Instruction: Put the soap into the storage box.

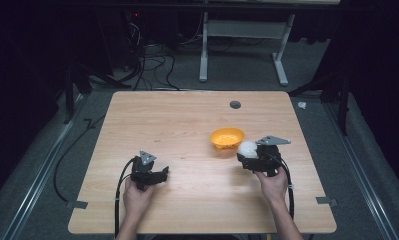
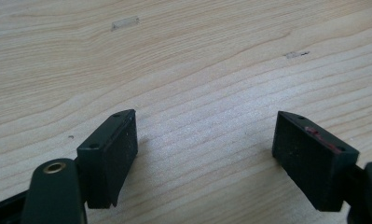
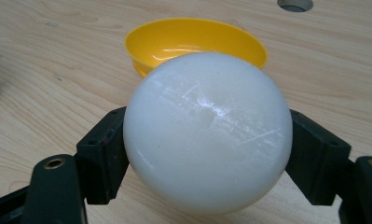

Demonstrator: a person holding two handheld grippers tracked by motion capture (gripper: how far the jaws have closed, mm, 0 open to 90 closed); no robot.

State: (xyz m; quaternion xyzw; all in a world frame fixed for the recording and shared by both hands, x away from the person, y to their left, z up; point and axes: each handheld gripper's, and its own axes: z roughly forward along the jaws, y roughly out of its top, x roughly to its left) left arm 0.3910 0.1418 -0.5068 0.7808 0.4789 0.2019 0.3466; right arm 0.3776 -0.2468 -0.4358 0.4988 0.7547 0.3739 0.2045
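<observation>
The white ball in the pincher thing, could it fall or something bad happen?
It might. The white ball is round, smooth and shiny, and the right gripper clamps it only at its two sides, so it could slip out and roll across the table. The yellow bowl just beyond it looks shallow and light, so a dropped ball might bounce out or tip it. The left gripper is open over bare wood, too far off to catch anything.

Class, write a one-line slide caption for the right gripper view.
Right tongs clamp a white ball just short of a yellow bowl on the wooden table.
</observation>
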